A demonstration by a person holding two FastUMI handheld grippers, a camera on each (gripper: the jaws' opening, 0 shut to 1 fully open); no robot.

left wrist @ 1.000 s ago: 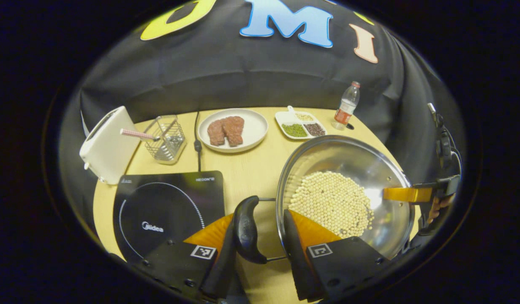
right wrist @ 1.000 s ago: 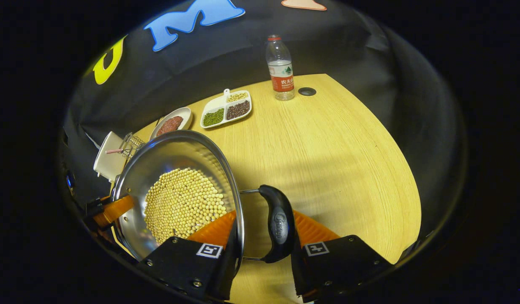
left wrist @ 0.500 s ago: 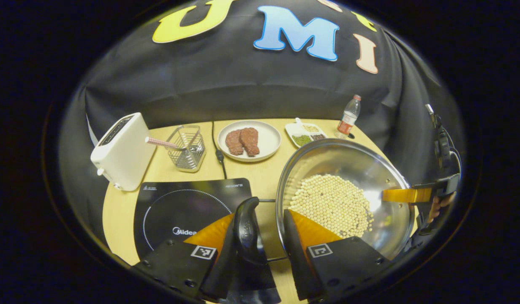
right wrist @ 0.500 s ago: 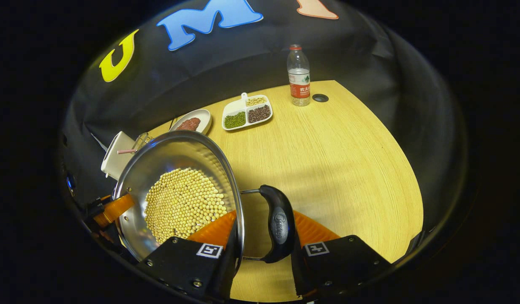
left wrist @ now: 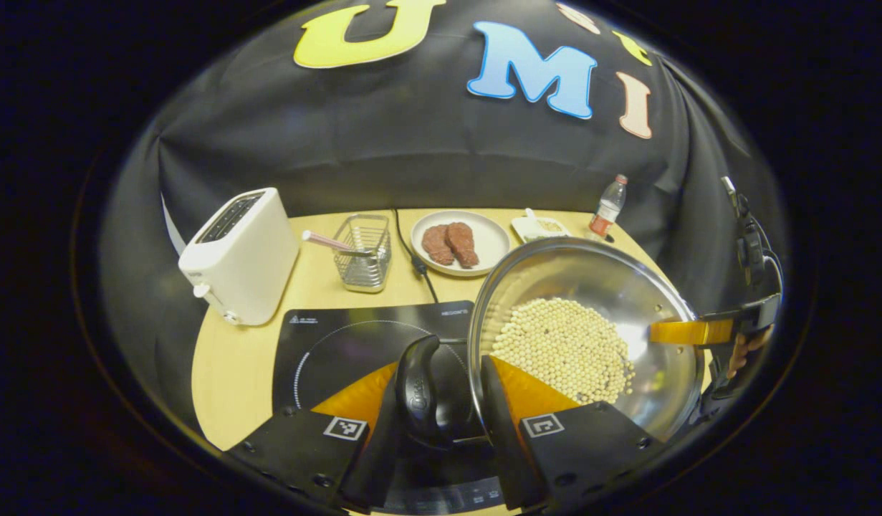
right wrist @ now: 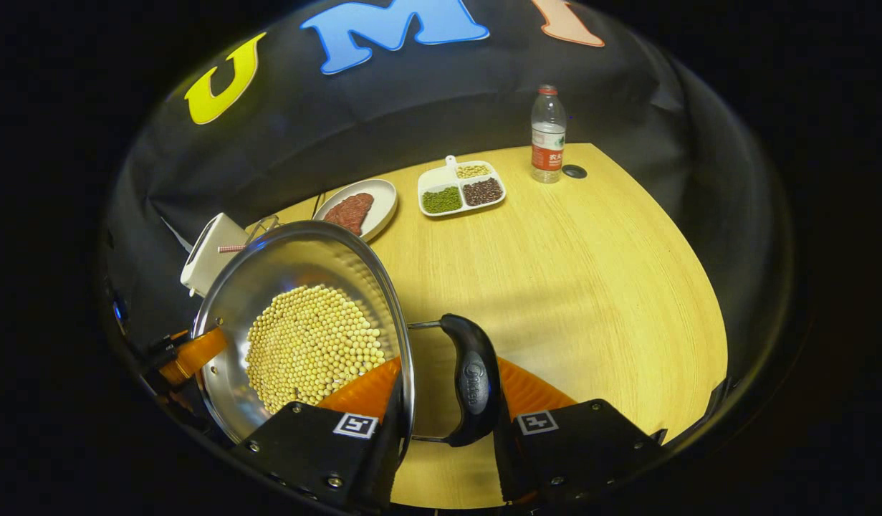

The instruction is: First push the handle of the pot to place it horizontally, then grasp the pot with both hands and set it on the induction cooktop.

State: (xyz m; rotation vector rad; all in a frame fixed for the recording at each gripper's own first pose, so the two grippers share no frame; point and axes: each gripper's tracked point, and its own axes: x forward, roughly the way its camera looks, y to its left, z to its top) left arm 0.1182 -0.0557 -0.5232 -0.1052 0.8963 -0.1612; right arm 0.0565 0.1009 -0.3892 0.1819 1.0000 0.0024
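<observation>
A steel pot point(left wrist: 584, 287) with soybeans point(left wrist: 562, 347) in it hangs above the table between my two grippers. My left gripper point(left wrist: 441, 369) is shut on the pot's black left handle point(left wrist: 417, 390) and rim, one finger outside the handle, the other inside the pot. That handle now hovers over the black induction cooktop point(left wrist: 355, 344). In the right gripper view my right gripper point(right wrist: 448, 380) is shut the same way on the pot's point(right wrist: 290, 265) black right handle point(right wrist: 473, 380). The right gripper's orange finger point(left wrist: 691, 331) reaches over the far rim in the left gripper view.
A white toaster point(left wrist: 236, 254) and a wire basket point(left wrist: 365, 251) stand behind the cooktop, with its cord point(left wrist: 412, 258) beside them. A plate of meat point(left wrist: 458, 242), a divided dish of beans point(right wrist: 461, 190) and a water bottle point(right wrist: 548, 135) line the back of the wooden table point(right wrist: 591, 287).
Both grippers have carried the pot to the left. The left handle, earlier over bare table beside the cooktop, is now above the cooktop's surface. Both grips are unchanged.
</observation>
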